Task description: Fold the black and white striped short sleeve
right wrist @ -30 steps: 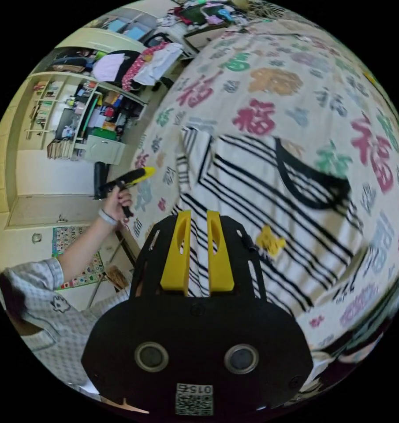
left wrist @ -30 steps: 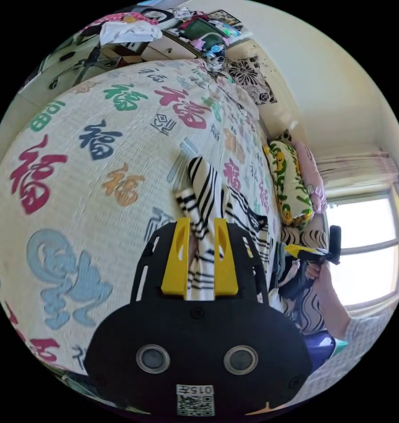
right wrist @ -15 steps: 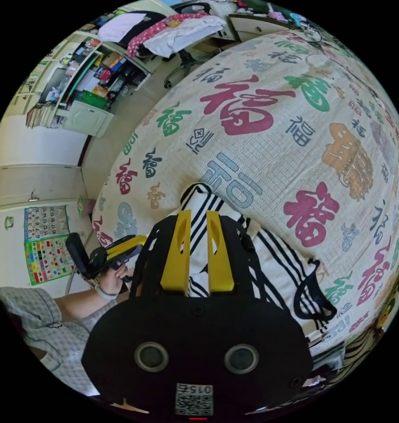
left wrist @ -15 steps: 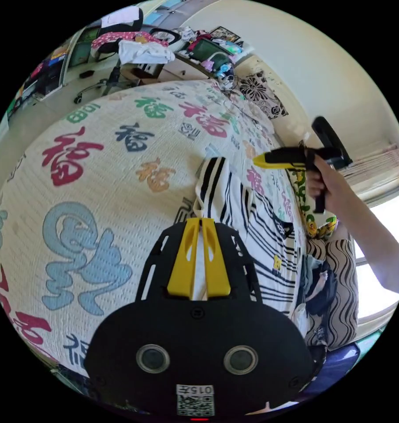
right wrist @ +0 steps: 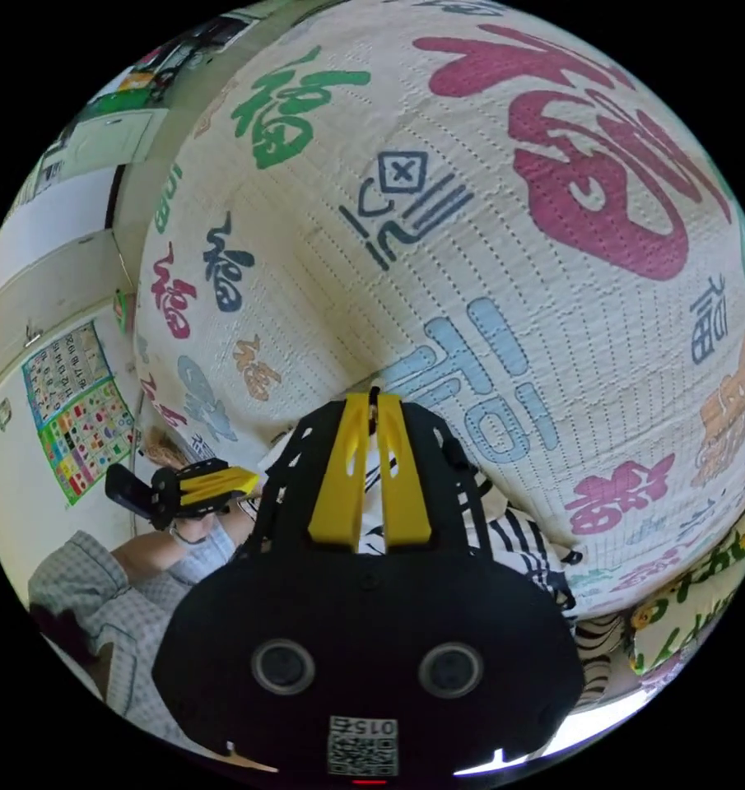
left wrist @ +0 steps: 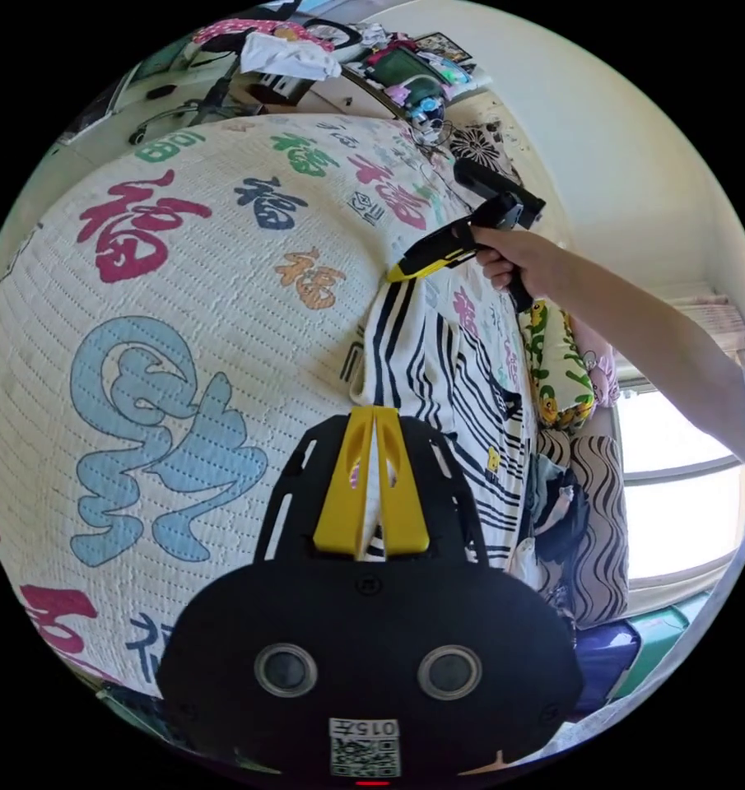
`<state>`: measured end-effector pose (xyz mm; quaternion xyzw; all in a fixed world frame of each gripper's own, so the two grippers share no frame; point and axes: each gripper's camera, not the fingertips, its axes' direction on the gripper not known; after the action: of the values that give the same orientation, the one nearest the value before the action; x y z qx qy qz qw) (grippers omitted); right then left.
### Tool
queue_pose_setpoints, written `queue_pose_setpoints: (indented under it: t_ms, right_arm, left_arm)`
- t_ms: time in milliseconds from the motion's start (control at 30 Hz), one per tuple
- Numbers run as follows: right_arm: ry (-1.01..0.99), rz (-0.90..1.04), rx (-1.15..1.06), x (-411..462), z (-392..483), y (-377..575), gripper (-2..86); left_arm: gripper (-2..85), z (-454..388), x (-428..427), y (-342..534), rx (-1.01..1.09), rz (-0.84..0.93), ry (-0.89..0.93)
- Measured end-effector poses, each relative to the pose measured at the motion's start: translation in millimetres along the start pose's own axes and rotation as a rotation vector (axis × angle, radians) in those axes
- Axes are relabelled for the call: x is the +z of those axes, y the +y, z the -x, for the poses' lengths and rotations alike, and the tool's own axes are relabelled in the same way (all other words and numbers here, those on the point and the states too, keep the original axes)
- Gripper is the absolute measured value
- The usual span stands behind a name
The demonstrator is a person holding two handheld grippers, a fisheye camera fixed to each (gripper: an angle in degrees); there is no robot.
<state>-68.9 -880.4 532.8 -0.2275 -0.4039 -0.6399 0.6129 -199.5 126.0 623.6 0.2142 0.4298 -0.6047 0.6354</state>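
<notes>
Now both the left gripper point(left wrist: 374, 411) and right gripper point(right wrist: 374, 401) pinch edges of the striped shirt point(left wrist: 438, 362) on the patterned bedspread point(left wrist: 183, 271)

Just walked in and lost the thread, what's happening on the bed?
A person is folding a black and white striped shirt on a bed covered by a cream bedspread with coloured characters. The left tongs are shut on one edge of it. The right tongs pinch another edge, apparently at the sleeve end.
</notes>
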Motion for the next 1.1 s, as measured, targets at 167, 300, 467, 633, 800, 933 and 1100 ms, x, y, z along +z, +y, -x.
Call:
queue_pose_setpoints:
  t_ms: [167, 300, 467, 633, 800, 933, 1100]
  right_arm:
    - [-0.060, -0.120, -0.153, -30.8, 13.4, 7.1, 0.5]
    - [0.155, -0.035, -0.290, -24.3, 40.1, 5.7, 0.2]
    - [0.190, -0.049, -0.253, -31.5, 32.8, 17.7, -0.1]
    - [0.133, -0.301, -0.118, -74.8, 9.8, 65.1, -0.3]
    - [-0.106, -0.629, -0.041, -111.4, -7.9, 183.6, -0.1]
    - [-0.133, -0.702, 0.066, -90.1, -25.7, 334.5, -0.1]
    - [-0.162, -0.701, 0.501, -33.1, -87.5, 530.8, 0.0]
  left_arm:
    - [0.4, 0.4, -16.0, -0.9, 0.024, -0.090, -0.038]
    - [6.8, 21.1, 8.5, -5.0, -0.104, -0.074, 0.078]
    - [-0.2, 17.3, 48.4, -7.9, -0.155, -0.046, 0.091]
    - [-0.5, 4.0, 39.6, 0.8, -0.081, -0.043, -0.080]
    - [2.3, 2.3, 62.3, 15.6, -0.070, 0.011, -0.119]
    - [3.8, -16.4, 60.8, 24.7, -0.033, 0.007, -0.141]
    - [4.8, -116.4, 96.6, 37.6, 0.232, 0.062, -0.121]
